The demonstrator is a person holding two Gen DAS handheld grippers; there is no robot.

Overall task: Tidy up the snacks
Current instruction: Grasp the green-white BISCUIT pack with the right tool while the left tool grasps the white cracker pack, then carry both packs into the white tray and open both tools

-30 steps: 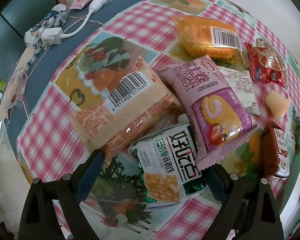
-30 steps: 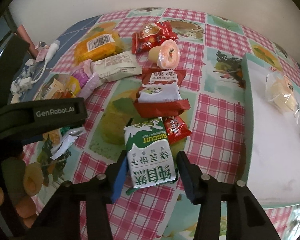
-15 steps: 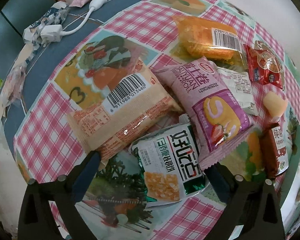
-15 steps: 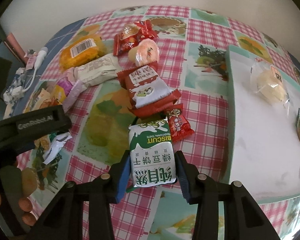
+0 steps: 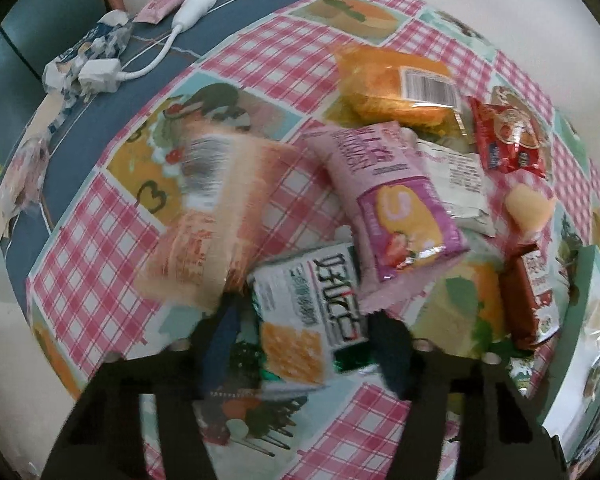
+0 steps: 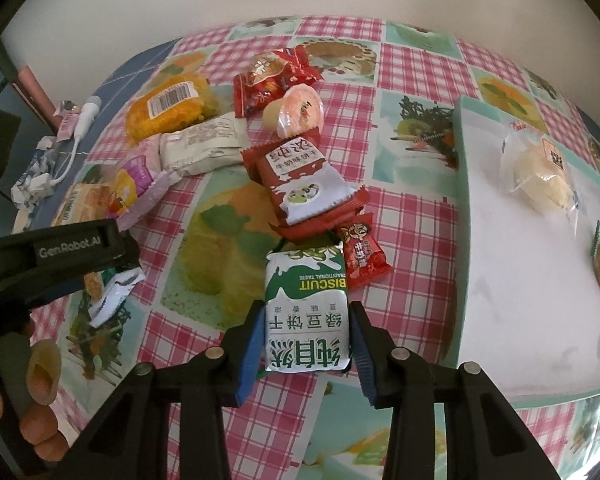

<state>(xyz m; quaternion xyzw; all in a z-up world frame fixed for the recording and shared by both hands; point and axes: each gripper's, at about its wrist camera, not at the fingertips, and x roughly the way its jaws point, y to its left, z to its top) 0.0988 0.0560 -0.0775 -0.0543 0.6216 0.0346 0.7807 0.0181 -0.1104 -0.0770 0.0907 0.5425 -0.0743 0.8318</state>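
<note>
While each claw closes on one packet, two snacks (image 6: 540,176) lie in the tray (image 6: 500,280).

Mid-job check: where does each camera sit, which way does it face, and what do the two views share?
Left wrist: on the left gripper, facing steeply down at a cracker pack between its closing fingers.
Right wrist: on the right gripper, facing down at a biscuit pack it grips; a hand shows.
Shared: pink pack, orange pack, tray.
</note>
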